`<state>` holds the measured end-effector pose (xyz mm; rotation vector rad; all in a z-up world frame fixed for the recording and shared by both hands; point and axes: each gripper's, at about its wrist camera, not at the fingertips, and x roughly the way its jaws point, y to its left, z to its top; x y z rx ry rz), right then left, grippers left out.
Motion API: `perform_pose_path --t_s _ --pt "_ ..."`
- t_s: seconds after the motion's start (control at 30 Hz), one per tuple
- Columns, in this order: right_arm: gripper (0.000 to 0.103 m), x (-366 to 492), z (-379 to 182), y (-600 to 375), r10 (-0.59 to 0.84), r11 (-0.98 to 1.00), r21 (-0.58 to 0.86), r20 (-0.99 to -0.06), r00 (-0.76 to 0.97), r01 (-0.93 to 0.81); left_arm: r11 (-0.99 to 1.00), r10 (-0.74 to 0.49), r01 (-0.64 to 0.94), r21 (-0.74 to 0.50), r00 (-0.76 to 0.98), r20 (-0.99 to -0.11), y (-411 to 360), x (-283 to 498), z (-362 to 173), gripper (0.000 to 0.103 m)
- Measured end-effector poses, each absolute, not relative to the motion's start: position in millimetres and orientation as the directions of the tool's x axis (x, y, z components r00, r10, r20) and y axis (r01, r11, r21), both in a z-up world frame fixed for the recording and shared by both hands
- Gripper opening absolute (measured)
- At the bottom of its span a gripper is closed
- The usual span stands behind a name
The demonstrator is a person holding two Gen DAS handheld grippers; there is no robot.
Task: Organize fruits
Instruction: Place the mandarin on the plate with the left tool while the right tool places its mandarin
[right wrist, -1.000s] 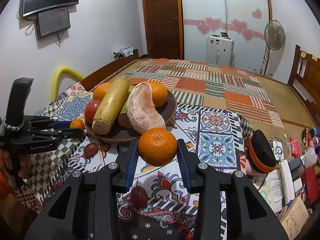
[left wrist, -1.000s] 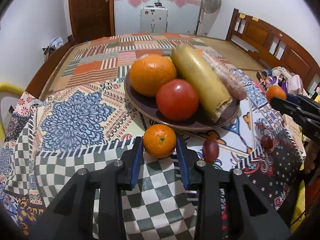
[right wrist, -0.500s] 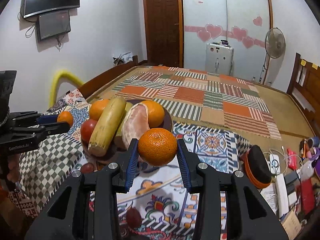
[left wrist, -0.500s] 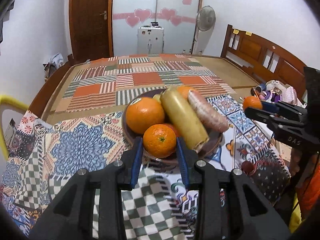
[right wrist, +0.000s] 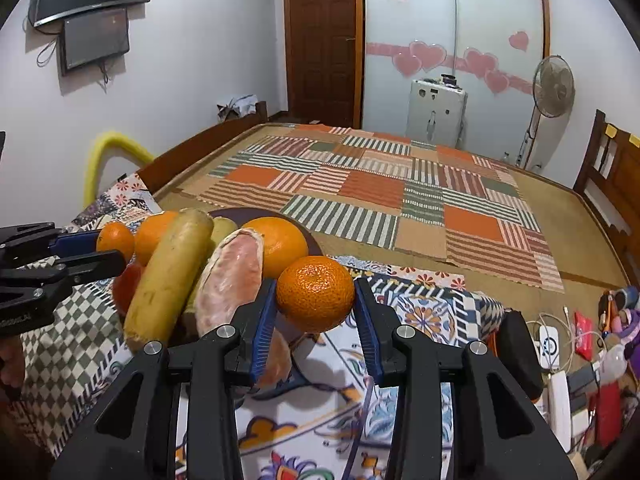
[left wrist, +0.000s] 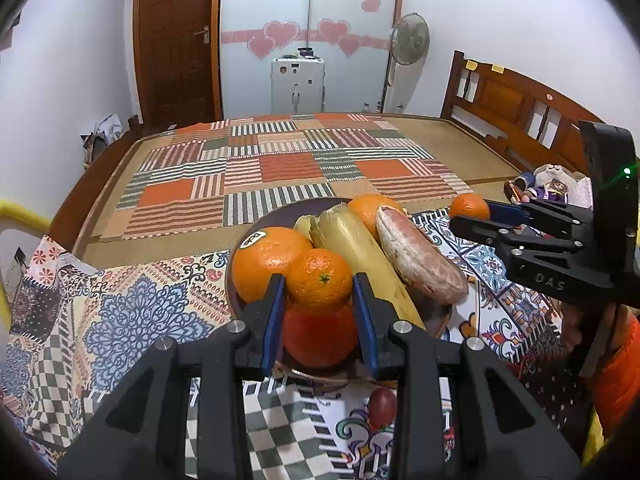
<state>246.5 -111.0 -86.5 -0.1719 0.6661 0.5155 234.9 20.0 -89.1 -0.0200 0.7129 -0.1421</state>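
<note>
Left claw (left wrist: 319, 294) raised its mandarin (left wrist: 319, 281) above plate (left wrist: 256, 228), right claw (right wrist: 315, 300) nearer

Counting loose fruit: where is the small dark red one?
Left wrist view: the dark red fruit lies on the patterned cloth, just in front of the plate, below the left tool.

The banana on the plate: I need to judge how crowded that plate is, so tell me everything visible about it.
The banana is long, thick and yellow with dull brownish marks and a rough cut end jutting over the rim of the dark plate. It lies tilted across the pile, flanked by the large stickered orange and the peeled pinkish citrus segment, which presses against its side. Neither gripper touches it.
</note>
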Motion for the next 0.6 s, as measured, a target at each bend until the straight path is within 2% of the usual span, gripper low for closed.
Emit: perform_pose_path --t_s 0.17,0.6 --pt "0.035 255.0 -89.3 -103.4 0.407 0.856 0.020 -0.642 0.650 -0.516 0.986 -0.164 0.127 -0.103 0.748 -0.643 23.2 239.7 -89.5 0.034" --pt "0.035 260.1 -98.0 -96.1 0.409 0.853 0.044 -0.675 0.614 -0.520 0.987 -0.161 0.135 -0.091 0.744 -0.648 18.8 243.6 -97.0 0.034"
